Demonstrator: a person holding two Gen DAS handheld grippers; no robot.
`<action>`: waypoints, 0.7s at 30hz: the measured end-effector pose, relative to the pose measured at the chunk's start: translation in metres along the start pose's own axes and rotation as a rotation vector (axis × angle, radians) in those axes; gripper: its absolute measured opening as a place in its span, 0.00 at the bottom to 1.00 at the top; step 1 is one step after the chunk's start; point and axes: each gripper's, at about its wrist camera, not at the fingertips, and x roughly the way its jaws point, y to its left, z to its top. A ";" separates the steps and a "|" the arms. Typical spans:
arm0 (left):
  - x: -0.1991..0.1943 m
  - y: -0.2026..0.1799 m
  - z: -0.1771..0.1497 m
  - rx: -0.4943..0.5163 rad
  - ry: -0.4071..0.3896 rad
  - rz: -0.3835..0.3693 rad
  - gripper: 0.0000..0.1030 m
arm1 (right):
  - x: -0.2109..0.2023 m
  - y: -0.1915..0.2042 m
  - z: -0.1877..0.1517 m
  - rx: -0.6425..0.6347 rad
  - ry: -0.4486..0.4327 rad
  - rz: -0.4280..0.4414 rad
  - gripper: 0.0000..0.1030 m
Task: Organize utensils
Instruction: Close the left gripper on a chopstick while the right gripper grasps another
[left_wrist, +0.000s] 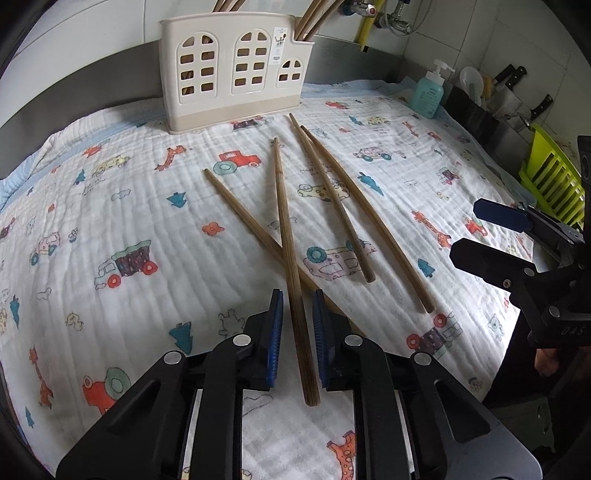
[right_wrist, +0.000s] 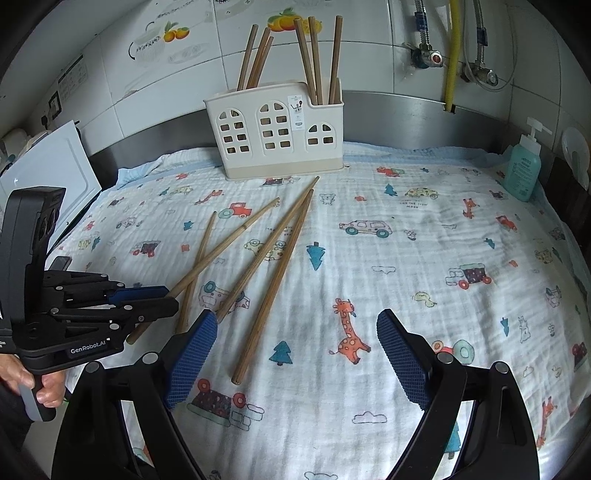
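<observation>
- Utensil holder (right_wrist: 275, 134): cream plastic with arched window cut-outs, upright at the far edge of the printed cloth (right_wrist: 406, 258) that covers the counter; chopsticks stand in its left and right compartments.
- Loose chopsticks: four lie on the cloth in front of the holder, two of them crossing.
- Held chopstick (left_wrist: 291, 273): one of the crossing pair, its thick end lying between the blue pads.
- Left hand-held gripper (left_wrist: 297, 325): jaws nearly closed around that chopstick; whether the pads press it cannot be told.
- Right hand-held gripper (right_wrist: 297, 354): jaws wide apart, nothing between them, above the cloth in front of the holder.
- Soap bottle (right_wrist: 524, 170): teal, right of the holder.
</observation>
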 end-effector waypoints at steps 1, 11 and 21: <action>0.001 0.000 0.000 -0.002 0.003 -0.003 0.13 | 0.000 0.000 0.000 0.000 0.000 0.001 0.82; 0.001 0.000 0.000 0.003 0.002 0.012 0.08 | 0.006 0.003 -0.001 0.008 0.011 0.025 0.76; -0.009 -0.001 0.002 0.018 -0.028 0.028 0.08 | 0.026 0.011 -0.005 0.028 0.056 0.064 0.45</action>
